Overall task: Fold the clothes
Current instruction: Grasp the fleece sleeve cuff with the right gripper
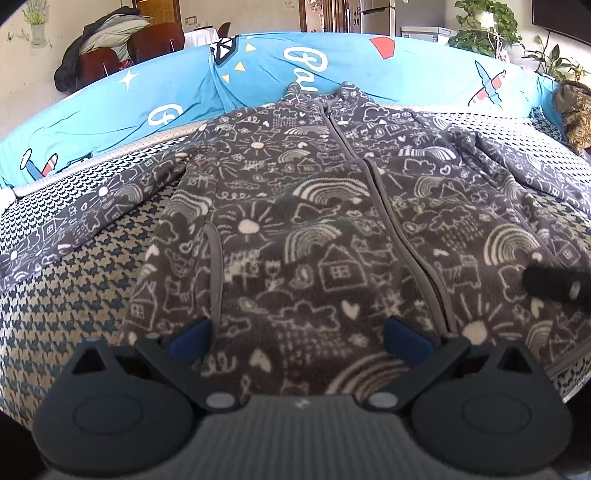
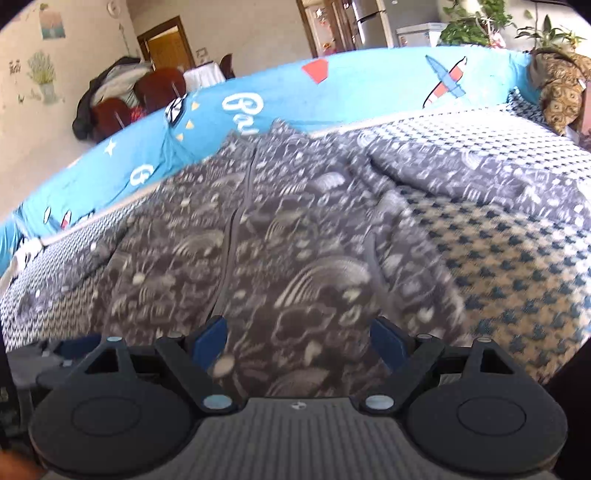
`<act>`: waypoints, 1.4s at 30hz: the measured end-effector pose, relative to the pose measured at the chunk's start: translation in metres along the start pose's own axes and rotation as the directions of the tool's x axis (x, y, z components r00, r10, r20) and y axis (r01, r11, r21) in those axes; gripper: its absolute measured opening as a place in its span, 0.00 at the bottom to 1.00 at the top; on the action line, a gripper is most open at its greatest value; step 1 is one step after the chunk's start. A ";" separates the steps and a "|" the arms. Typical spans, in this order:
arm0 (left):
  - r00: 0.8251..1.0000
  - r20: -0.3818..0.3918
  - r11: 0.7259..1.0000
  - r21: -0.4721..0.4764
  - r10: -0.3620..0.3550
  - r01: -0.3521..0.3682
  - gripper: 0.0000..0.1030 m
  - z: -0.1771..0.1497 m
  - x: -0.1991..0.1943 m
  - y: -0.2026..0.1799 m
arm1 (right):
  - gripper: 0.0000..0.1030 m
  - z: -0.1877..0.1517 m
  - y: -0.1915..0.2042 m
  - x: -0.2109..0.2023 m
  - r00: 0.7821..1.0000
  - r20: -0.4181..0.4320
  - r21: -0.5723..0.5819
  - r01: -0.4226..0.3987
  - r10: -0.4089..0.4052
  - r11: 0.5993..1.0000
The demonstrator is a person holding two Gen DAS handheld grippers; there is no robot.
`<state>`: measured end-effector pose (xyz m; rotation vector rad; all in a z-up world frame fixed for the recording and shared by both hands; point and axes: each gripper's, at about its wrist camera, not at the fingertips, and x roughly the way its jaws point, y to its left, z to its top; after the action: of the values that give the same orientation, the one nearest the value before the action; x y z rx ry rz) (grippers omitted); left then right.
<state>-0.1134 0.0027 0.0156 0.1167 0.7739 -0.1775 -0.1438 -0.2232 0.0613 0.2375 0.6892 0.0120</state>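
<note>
A dark grey fleece jacket (image 1: 295,206) with white doodle prints lies flat, front up, its zipper (image 1: 373,184) closed and both sleeves spread sideways. My left gripper (image 1: 297,338) hovers open above the jacket's hem, nothing between its blue pads. In the right wrist view the same jacket (image 2: 280,236) appears blurred below my right gripper (image 2: 299,341), which is open over the hem with nothing gripped. A black part of the right gripper (image 1: 557,286) pokes into the left wrist view at the right edge, over the jacket's right side.
The jacket rests on a houndstooth-patterned cover (image 1: 74,288). A blue printed blanket (image 1: 184,92) runs along the far edge. A brown patterned cushion (image 2: 561,88) sits at the far right. Chairs with piled clothes (image 1: 107,48) and plants (image 1: 484,26) stand beyond.
</note>
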 end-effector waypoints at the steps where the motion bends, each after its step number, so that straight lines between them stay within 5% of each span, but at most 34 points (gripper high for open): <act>1: 1.000 0.004 1.000 -0.004 -0.005 0.005 1.00 0.001 0.000 0.000 | 0.83 0.006 -0.005 -0.001 1.000 0.013 0.004 0.013 -0.013 1.000; 11: 1.000 0.025 1.000 -0.014 -0.007 0.007 0.95 0.002 0.001 0.004 | 0.77 0.047 -0.092 0.010 0.984 0.033 0.261 0.158 -0.173 0.952; 15: 1.000 0.023 1.000 -0.010 -0.005 0.005 0.95 0.001 0.002 0.003 | 0.77 0.060 -0.135 0.013 0.960 0.006 0.396 0.254 -0.279 0.882; 21: 1.000 0.023 1.000 -0.009 -0.003 0.004 0.96 0.000 0.003 0.003 | 0.77 0.069 -0.192 0.014 0.908 -0.051 0.585 0.365 -0.416 0.724; 25: 1.000 0.026 1.000 -0.010 -0.004 0.004 0.96 0.000 0.003 0.003 | 0.77 0.068 -0.207 0.018 0.891 -0.080 0.628 0.394 -0.448 0.671; 37: 0.999 0.037 0.998 -0.050 -0.024 0.026 0.96 0.003 0.003 0.007 | 0.75 0.080 -0.215 0.040 0.873 -0.051 0.620 0.408 -0.485 0.670; 42: 0.999 0.037 0.999 -0.045 -0.023 0.024 0.96 0.002 0.004 0.005 | 0.48 0.088 -0.220 0.050 0.852 -0.035 0.601 0.436 -0.523 0.670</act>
<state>-0.1079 0.0070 0.0146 0.0611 0.7427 -0.1837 -0.0644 -0.4511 0.0468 0.6484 0.5784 -0.7460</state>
